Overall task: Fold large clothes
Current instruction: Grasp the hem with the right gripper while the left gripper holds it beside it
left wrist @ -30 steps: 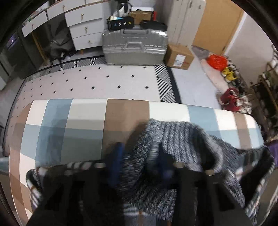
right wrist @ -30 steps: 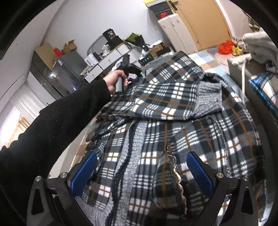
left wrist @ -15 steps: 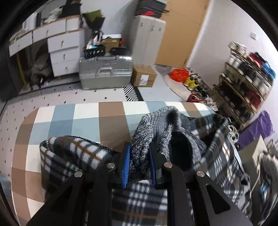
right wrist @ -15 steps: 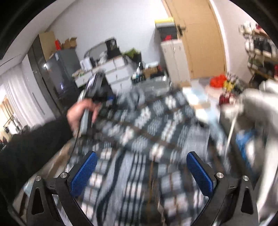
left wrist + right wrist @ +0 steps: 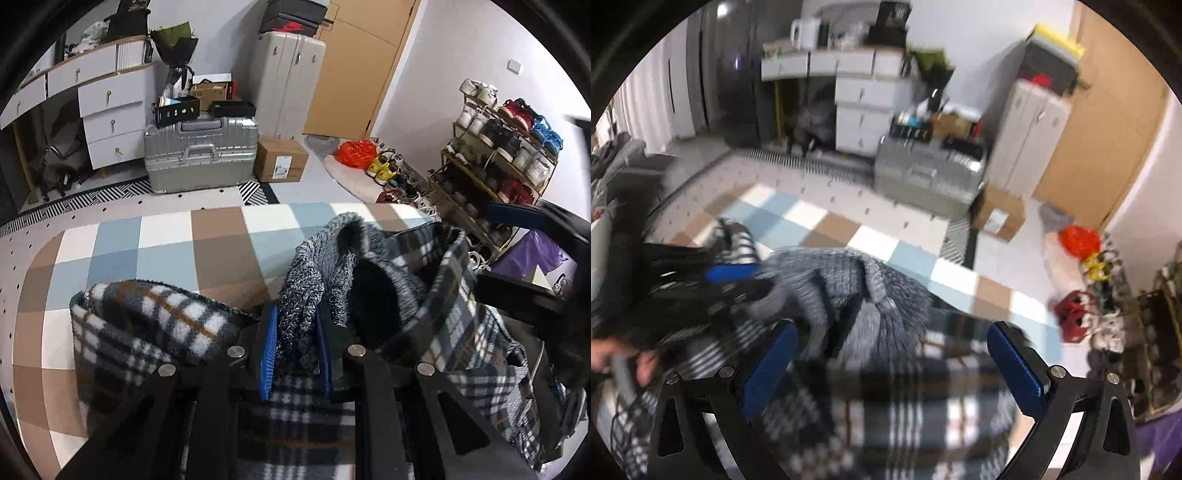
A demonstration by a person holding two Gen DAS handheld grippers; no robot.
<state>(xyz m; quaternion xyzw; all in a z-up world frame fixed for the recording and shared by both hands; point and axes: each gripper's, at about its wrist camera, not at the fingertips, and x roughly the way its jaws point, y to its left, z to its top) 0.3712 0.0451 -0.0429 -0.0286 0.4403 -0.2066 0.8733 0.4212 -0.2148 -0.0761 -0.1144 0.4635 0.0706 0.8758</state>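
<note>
A large plaid fleece garment (image 5: 147, 325) with a grey knit hood (image 5: 317, 266) lies bunched on a checked blue, brown and white cloth (image 5: 166, 251). My left gripper (image 5: 295, 350) is shut on the grey knit part of the garment and holds it lifted. In the right wrist view the garment (image 5: 894, 406) and its knit part (image 5: 849, 284) are blurred under my right gripper (image 5: 894, 369), which is open and empty just above it. The left gripper (image 5: 735, 280) shows at the left there, gripping the knit fabric.
Beyond the checked cloth are a silver suitcase (image 5: 201, 155), a cardboard box (image 5: 282, 160), white drawers (image 5: 110, 110), a white cabinet (image 5: 288, 77) and a wooden door (image 5: 354, 66). A shoe rack (image 5: 498, 147) and loose shoes stand at the right.
My left gripper has closed on the knit part and lifted it, with the plaid fabric bunching up. My right gripper has swung away from the flat garment toward the hood, staying open.
</note>
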